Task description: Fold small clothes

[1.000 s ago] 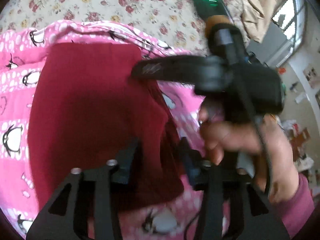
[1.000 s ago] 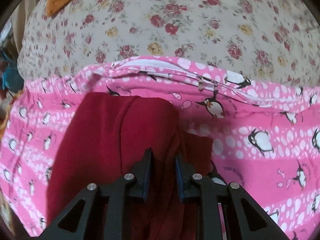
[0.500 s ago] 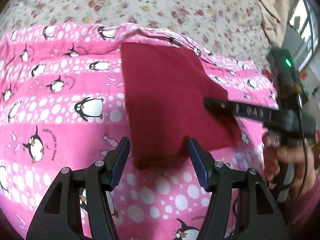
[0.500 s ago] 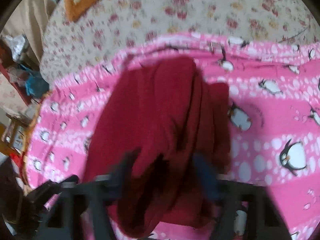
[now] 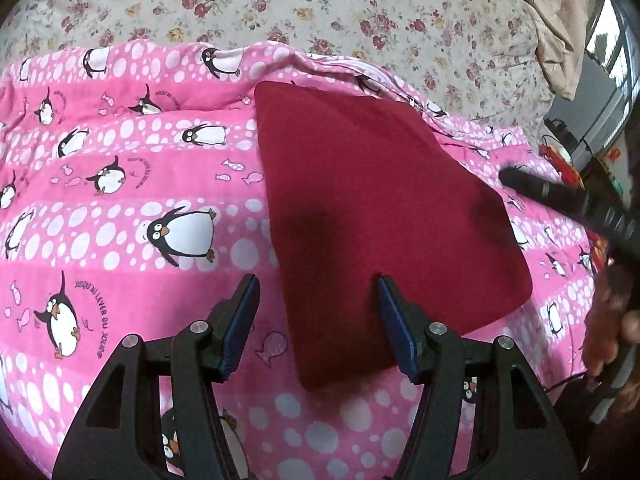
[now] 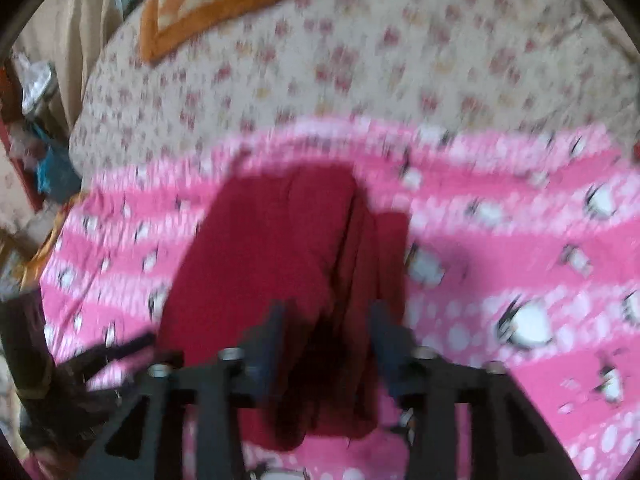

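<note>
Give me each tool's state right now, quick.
Left tool: open, holding nothing, above the red cloth.
Right tool: jaws opening, over the cloth, gripping nothing.

we take the penguin blanket (image 5: 120, 216) as our landmark: the folded garment (image 5: 372, 216) lies flat on it, toward its right side in the left wrist view, with the flowered sheet (image 5: 320, 8) behind the blanket's far edge. the left gripper (image 5: 316, 320) hangs over the blanket's near part, straddling the garment's near left edge, and the right gripper (image 6: 328, 320) reaches in over the blanket's right edge. in the right wrist view a patterned cushion (image 6: 224, 0) lies on the sheet, far behind the blanket to the left.
</note>
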A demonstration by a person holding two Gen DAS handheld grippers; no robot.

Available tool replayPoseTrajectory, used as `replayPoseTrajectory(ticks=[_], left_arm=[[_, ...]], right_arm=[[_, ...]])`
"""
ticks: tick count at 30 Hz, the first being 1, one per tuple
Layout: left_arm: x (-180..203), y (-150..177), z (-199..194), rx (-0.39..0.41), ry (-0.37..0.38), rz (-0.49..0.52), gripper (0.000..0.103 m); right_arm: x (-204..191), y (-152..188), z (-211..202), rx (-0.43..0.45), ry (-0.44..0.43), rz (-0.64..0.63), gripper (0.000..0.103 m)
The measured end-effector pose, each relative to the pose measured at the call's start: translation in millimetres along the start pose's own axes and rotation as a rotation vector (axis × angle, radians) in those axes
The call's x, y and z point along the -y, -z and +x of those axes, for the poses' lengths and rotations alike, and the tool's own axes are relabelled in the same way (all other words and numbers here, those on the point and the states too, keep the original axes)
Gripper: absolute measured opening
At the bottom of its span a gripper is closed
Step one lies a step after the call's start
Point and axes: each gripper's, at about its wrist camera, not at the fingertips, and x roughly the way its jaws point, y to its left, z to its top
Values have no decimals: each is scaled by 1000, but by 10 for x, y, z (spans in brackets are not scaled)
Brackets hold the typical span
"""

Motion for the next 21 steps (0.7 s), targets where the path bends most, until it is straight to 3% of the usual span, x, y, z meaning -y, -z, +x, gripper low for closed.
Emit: replayPoseTrajectory(ticks=[2,7,11,15,18,21], left_arm=[[-11,-5,19,-2,1,-10,63],[-31,-11,54,-8,2,-25,65],[-14,-13,68,-7,9,-8,65],[-13,-12,97,-14,14,-4,65],[-28,-21,92,-10,35,-14,65],[-92,-76,74,8,110,-52,67]], right_arm=[[-131,-95,-17,19,-5,-31,46],[-426,-180,385,-37,-8,-91,46],[-195,-122,733,-99,102,-58,40],[116,-51,715,-115,11,74,41],[59,-15,651,-100,22,37,43],[83,-21,580,-85,-4,62,48]])
